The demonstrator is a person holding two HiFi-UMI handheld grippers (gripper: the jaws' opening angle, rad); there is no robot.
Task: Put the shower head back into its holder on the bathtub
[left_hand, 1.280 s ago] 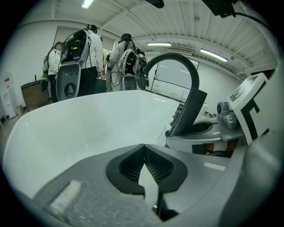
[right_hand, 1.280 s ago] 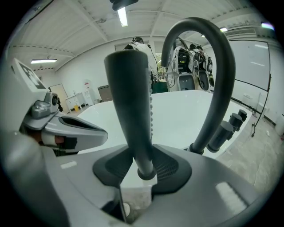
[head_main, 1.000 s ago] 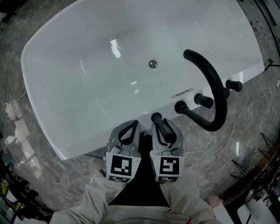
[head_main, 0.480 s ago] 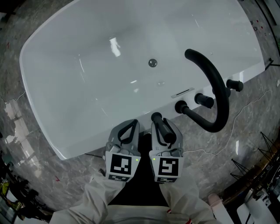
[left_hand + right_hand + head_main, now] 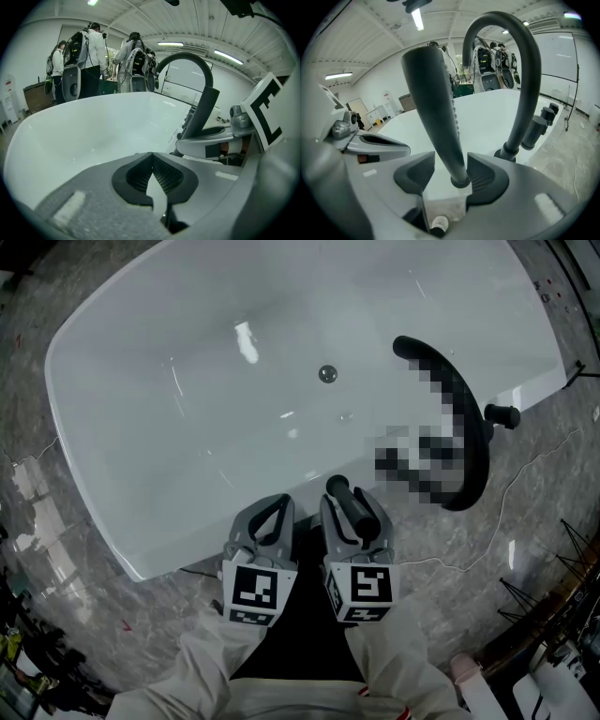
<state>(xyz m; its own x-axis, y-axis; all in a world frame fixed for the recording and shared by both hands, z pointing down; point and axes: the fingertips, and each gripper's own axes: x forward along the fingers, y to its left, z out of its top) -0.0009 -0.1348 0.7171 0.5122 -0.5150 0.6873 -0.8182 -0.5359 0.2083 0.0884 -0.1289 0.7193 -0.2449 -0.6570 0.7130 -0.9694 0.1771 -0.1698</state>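
While your left gripper point(image 5: 271, 519) sits with its jaws closed on nothing, your right gripper's point(image 5: 350, 512) jaws have just been opening. They stand apart around the shower head point(image 5: 436, 108), upright on the bathtub's point(image 5: 187, 381) near rim, left of the curved spout point(image 5: 526, 70).

light: bright ceiling tubes point(image 5: 417, 18) | glare: bathtub point(image 5: 187, 409) (streaks) | edges: fisheye-warped

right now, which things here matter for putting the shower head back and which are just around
For the job: shower head; bathtub; right gripper, fingers just opened with the shower head between them.
Just around: curved spout; tap knob; drain; left gripper, shut and empty; people behind the tub.
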